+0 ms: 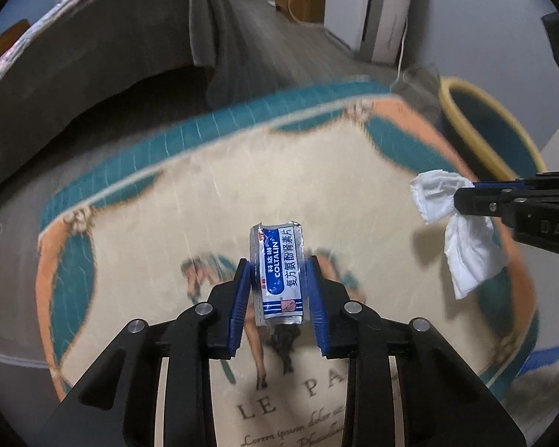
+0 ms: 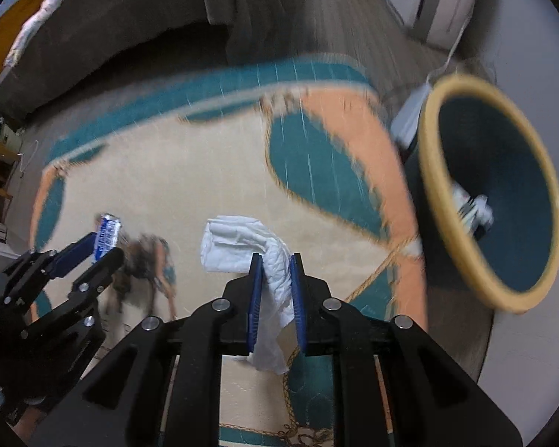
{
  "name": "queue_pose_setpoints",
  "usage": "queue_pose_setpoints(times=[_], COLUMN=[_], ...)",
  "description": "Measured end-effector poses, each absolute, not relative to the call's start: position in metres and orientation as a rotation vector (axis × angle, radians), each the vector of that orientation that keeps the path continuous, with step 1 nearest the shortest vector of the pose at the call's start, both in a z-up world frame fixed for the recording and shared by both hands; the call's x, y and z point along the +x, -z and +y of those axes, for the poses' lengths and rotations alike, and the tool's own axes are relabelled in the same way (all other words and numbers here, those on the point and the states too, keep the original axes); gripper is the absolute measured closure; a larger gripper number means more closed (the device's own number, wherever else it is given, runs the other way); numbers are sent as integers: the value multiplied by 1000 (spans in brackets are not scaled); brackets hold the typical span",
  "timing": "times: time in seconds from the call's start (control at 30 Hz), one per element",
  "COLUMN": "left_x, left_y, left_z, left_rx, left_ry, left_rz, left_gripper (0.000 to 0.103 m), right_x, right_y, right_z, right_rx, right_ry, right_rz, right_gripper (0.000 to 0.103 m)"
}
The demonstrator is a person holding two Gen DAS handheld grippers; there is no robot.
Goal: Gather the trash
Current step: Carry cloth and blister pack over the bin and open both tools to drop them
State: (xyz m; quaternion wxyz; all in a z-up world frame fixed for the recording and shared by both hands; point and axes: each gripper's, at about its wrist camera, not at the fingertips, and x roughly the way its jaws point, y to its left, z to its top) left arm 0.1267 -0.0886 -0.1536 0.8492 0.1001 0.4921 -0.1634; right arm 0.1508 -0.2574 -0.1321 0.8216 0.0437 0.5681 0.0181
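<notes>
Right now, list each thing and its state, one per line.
Left tongs: shut on the packet.
Right tongs: shut on the tissue.
Packet: flattened, upright, lifted above the rug.
Tissue: crumpled, hanging from the tongs.
Bin: open, some trash inside.
Rug: flat on the floor.

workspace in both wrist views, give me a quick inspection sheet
surface: patterned rug on wood floor, motion-blurred
job's things: blue-and-silver medicine packet and white tissue, both held off the rug; teal bin with yellow rim at right, some trash already inside
clutter: nothing seen on the rug
grippers: left gripper shut on the packet; right gripper shut on the tissue
cables: white cord by the wall behind the bin
surroundings: bed with grey cover, white appliance
</notes>
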Motion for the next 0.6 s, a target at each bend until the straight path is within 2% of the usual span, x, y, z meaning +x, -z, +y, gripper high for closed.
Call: queue_pose_setpoints(times=[0.3, 0.5, 0.6], left_x=[128, 119, 117], left_y=[108, 99, 100], left_z=[-102, -126, -138], left_rx=[139, 229, 242], left_ry=[396, 438, 456], left_rz=[925, 879, 884], left_gripper=[71, 71, 71], right_x=[143, 135, 137], right_y=[63, 50, 43], right_z=[-297, -354, -384], right_rx=[29, 159, 128], right_ry=[-29, 12, 88], right_rz=[1105, 1067, 1029], right_gripper=[88, 88, 88])
